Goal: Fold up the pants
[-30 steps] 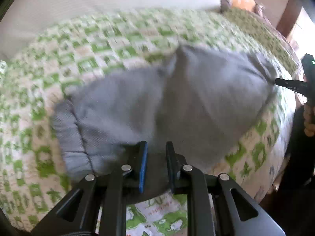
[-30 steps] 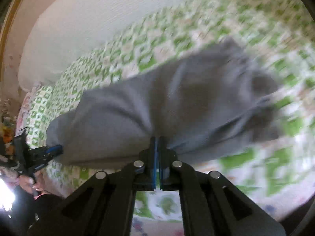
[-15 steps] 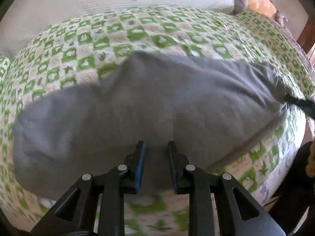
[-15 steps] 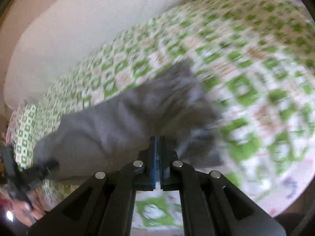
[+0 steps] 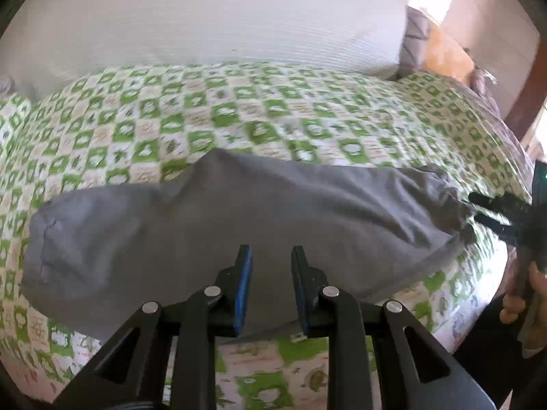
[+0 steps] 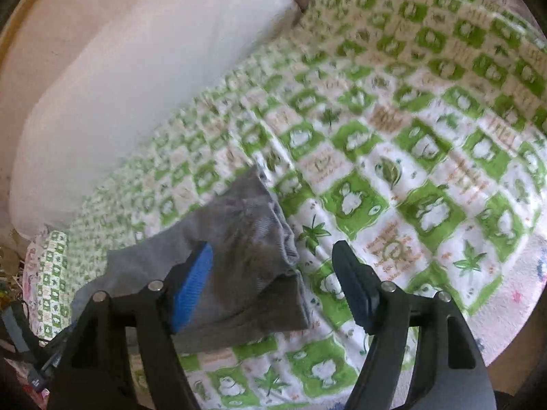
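Observation:
Grey pants (image 5: 239, 212) lie folded in a long band across the green checked bedspread (image 5: 239, 102). My left gripper (image 5: 270, 253) sits at their near edge. Its jaws stand narrow, with the fabric's edge pinched between the blue pads. In the right wrist view my right gripper (image 6: 271, 246) hangs over the ribbed end of the pants (image 6: 236, 225). Its jaws are opening wide, and the cloth lies loose under them, touching neither pad. The same right gripper (image 5: 473, 209) shows at the pants' right end in the left wrist view, held by a hand (image 5: 516, 294).
A long white pillow (image 5: 205, 17) lies along the far side of the bed and also shows as the pillow (image 6: 119, 68) on the right wrist's left. The bed's near edge runs just below both grippers. Bare bedspread (image 6: 427, 171) stretches to the right of the pants.
The pants were carried across the bed and now lie stretched flat. My right gripper, shut on their end before, has opened and let go. The left gripper keeps its narrow hold.

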`<state>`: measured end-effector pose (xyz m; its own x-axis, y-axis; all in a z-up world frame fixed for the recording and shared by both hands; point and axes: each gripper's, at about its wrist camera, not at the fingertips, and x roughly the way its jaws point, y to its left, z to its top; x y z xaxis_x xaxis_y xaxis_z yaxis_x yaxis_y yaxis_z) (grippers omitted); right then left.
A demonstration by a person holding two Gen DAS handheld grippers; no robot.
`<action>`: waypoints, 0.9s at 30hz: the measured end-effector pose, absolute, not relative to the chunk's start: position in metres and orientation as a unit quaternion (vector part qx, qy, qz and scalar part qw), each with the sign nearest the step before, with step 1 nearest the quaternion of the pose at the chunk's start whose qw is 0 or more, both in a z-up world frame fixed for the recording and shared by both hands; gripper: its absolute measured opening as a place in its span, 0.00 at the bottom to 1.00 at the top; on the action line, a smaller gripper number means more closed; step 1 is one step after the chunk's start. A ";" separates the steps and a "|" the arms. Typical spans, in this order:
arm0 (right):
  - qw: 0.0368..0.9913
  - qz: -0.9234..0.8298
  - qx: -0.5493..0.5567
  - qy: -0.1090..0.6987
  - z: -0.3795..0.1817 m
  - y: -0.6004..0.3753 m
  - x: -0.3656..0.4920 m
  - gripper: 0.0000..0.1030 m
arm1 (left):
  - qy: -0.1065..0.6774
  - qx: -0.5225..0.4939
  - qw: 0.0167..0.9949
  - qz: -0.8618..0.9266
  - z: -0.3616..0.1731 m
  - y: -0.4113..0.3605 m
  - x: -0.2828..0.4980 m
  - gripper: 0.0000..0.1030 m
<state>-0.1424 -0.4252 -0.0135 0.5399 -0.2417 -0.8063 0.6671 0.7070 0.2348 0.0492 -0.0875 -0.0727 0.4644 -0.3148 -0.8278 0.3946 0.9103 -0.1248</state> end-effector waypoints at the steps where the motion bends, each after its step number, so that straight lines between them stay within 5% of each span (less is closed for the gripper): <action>1: 0.834 -0.261 0.280 0.398 -0.019 -0.425 -0.140 0.71 | 0.479 0.040 0.854 -0.201 -0.076 -0.085 0.052 0.22; 6: 0.841 -0.238 0.243 0.420 -0.033 -0.397 -0.125 0.71 | 0.517 0.041 0.835 -0.185 -0.106 -0.077 0.050 0.22; 9: 0.843 -0.251 0.244 0.408 -0.033 -0.398 -0.127 0.42 | 0.516 0.044 0.835 -0.186 -0.114 -0.076 0.045 0.22; 10: 0.843 -0.247 0.254 0.405 -0.033 -0.401 -0.129 0.23 | 0.515 0.046 0.835 -0.188 -0.113 -0.076 0.044 0.22; 11: 0.848 -0.235 0.266 0.394 -0.030 -0.402 -0.131 0.19 | 0.516 0.046 0.834 -0.189 -0.113 -0.076 0.044 0.22; 27: 0.907 -0.093 0.173 0.373 0.012 -0.289 -0.068 0.14 | 0.460 -0.003 0.874 -0.160 -0.048 -0.010 0.047 0.22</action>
<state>-0.0677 -0.2895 0.0118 0.7041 -0.0404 -0.7090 0.2987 0.9226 0.2440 0.0471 -0.0100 -0.0477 0.5261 -0.2822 -0.8022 0.2764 0.9488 -0.1525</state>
